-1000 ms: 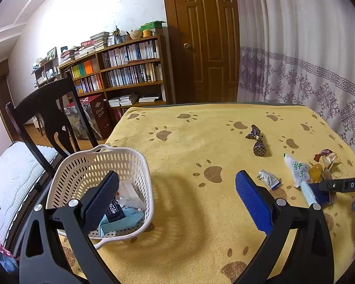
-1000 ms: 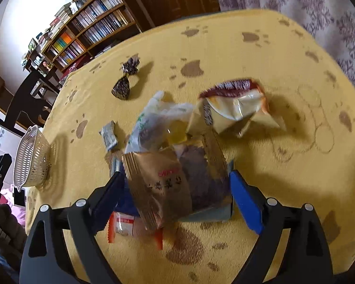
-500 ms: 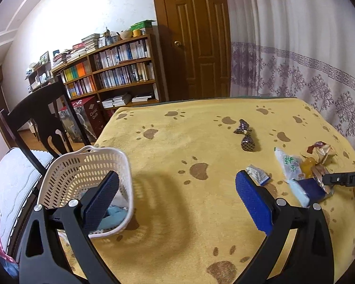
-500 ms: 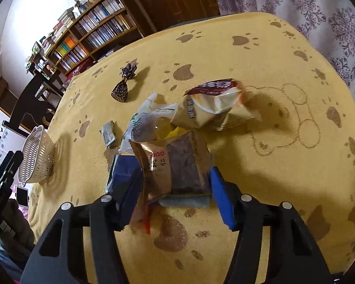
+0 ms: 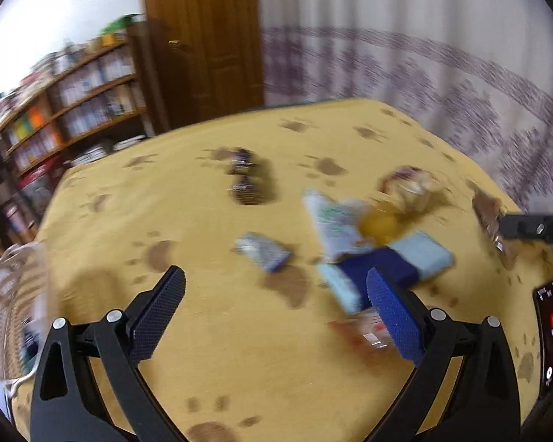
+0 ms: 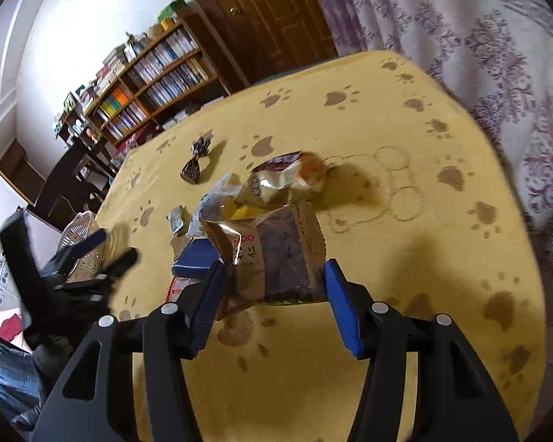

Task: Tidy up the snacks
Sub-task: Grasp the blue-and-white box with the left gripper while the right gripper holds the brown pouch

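Left wrist view: blurred; left gripper [image 5: 274, 311] spread wide, holding nothing, over the yellow paw-print tablecloth [image 5: 210, 368].
Around: white perforated basket [image 5: 7, 313] at left edge; blue-and-pale packets [image 5: 420, 254] partly behind the right finger.
Right wrist view: right gripper [image 6: 274, 304] clamped on a crinkly brown foil snack bag [image 6: 272, 254].
Count: one twisted dark candy [image 6: 195, 164], one silver sachet [image 6: 176, 218], one blue box [image 6: 197, 256].
Snack pile: mid-cloth, just beyond the bag.

Worktop [image 6: 405, 258] w/ yellow paw-print cloth under the fingers. Bookshelf [image 6: 143, 88] far ahead-left of fingers, wooden door [image 6: 261, 11] ahead, patterned curtain [image 6: 479, 37] to right. Dark chair [image 6: 73, 169] far left.
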Tool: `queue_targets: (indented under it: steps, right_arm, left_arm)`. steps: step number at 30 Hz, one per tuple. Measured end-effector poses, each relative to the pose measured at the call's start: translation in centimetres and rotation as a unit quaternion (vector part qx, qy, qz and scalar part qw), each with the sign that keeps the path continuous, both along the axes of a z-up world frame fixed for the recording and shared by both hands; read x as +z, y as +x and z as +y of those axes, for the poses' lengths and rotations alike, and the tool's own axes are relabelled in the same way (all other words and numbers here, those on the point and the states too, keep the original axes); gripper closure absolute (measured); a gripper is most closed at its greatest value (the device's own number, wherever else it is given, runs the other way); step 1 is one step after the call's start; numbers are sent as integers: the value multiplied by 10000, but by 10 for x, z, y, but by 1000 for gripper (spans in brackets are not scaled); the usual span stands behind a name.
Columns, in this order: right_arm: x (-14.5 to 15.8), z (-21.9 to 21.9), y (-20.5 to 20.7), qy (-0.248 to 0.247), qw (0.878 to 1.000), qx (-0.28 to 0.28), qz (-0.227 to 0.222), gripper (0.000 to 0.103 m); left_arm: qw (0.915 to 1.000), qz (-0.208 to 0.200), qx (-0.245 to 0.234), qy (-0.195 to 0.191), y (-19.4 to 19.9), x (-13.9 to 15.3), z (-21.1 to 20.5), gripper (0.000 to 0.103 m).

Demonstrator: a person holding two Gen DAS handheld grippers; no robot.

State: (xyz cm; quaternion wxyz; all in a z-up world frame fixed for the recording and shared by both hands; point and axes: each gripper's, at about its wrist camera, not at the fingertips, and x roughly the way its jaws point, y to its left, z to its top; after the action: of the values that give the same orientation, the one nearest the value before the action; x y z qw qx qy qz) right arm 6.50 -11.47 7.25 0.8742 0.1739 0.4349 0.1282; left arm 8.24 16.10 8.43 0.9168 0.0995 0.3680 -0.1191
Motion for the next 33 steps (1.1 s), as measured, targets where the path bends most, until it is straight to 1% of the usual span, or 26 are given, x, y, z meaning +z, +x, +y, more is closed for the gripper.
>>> queue_targets:
  steps: [3,7,12,16,22,24,25,26,27,28,29,30,32,33]
  right_arm:
    - [4,-19,-12,34,9999,-108,-97,47]
    - [4,-44,-22,94,9993,-321,-173,47]
    - [0,-69,-27,200,9981,-545,-203,47]
    - [-1,-80,-27,249,9974,-626,-235,47]
    - [-3,-85,-31,304,9970,-661,-264,47]
    - [-5,-84,-30,336,9970,-645,-250,47]
    - [-6,-84,-30,353,9970,-635,-250,47]
    - [-7,-83,-31,368,9970,-629,-256,47]
    - [-8,-83,-32,381,9970,-626,-265,47]
    - [-8,-80,-33,380,9969,-629,-275,47]
    - [-8,-79,-33,370,9969,-630,-284,47]
    - [-8,-78,-34,357,9969,-627,-304,47]
    - [-6,-78,-35,348,9968,-629,-353,47]
    - [-5,-78,-37,353,9966,-636,-390,47]
  left_arm:
    - [9985,189,-517,69,7,-13,-31,3]
    - [9929,370,-1102,261,16,-30,-70,3]
    - [9882,429,-1365,539,24,-43,-96,3]
    - [9869,499,-1432,548,28,-46,-102,3]
    - [9852,428,-1529,648,26,-48,-107,4]
    - [9845,357,-1560,718,23,-49,-108,9]
    - [9842,341,-1584,717,22,-49,-109,16]
    - [9836,336,-1629,701,20,-47,-109,27]
    - [9827,351,-1685,679,17,-46,-110,34]
    - [9818,371,-1741,657,15,-45,-111,45]
    - [9810,396,-1779,671,12,-45,-113,52]
    - [9806,382,-1784,723,10,-45,-115,54]
    - [9795,286,-1816,826,3,-44,-119,65]
    - [9792,263,-1826,840,1,-43,-120,67]
